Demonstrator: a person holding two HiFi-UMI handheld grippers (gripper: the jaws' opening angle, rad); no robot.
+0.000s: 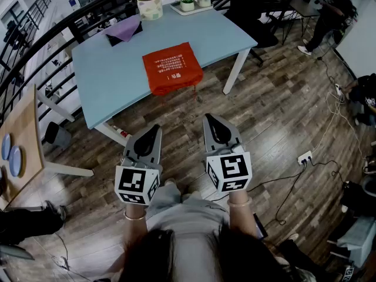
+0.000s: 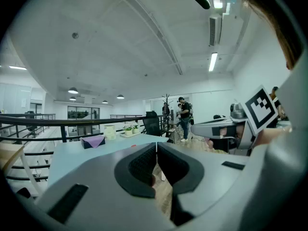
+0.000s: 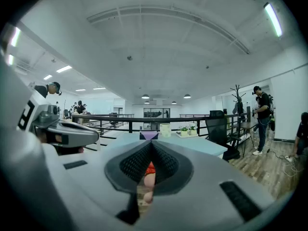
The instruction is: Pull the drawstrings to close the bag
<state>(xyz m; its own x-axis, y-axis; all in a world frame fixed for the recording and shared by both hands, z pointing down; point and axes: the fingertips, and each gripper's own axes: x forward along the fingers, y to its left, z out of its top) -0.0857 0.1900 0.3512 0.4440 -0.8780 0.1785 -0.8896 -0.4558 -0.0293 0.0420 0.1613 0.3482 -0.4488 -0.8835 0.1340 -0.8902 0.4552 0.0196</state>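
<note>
A light-blue rectangular table (image 1: 111, 75) bore, along its far edge, a cream cylindrical pot (image 1: 150, 6), a purple cloth (image 1: 124, 29) and a white plant tray (image 1: 192, 6).

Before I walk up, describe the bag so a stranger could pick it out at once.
Find the light blue table on the wooden floor. The bag lies flat near its front edge. It is the only orange-red thing there, with white print, while the purple cloth, pale cup and plant tray sit at the far side.
</note>
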